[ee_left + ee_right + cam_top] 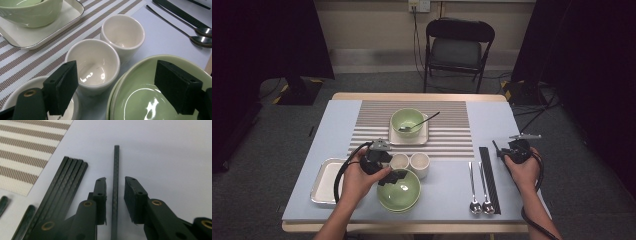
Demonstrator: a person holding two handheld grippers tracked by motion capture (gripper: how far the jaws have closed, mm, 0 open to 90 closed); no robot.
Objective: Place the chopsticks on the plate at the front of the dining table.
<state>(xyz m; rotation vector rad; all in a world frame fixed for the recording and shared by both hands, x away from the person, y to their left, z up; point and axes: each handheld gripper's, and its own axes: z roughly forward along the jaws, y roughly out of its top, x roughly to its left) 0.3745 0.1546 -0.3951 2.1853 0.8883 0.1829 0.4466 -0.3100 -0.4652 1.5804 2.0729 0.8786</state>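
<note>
right gripper (115, 200) has its fingers slightly apart around a lone black chopstick (115, 182) lying on the worktop (162, 150), just beside the chopstick bundle (63, 185). left gripper (115, 90) hangs wide open, empty, over the cups (93, 65). farther back, one green bowl (407, 121) looks already set; most remains.

Two hand-held grippers over a set bench

The left gripper (388, 172) hovers at the rim of a stack of green bowls (399, 191) near the front edge, just beside two white cups (410, 162); a metal tray (323, 182) lies to its left. The right gripper (510, 149) sits low at the right side of the bench (497, 117), just beside a bundle of black chopsticks (490, 179), with two spoons (478, 189) left of those. On the striped mat (452, 125) farther back, a green bowl (407, 121) with a spoon in it stands on a square plate (424, 137). A black chair (458, 49) stands behind the bench.
</note>
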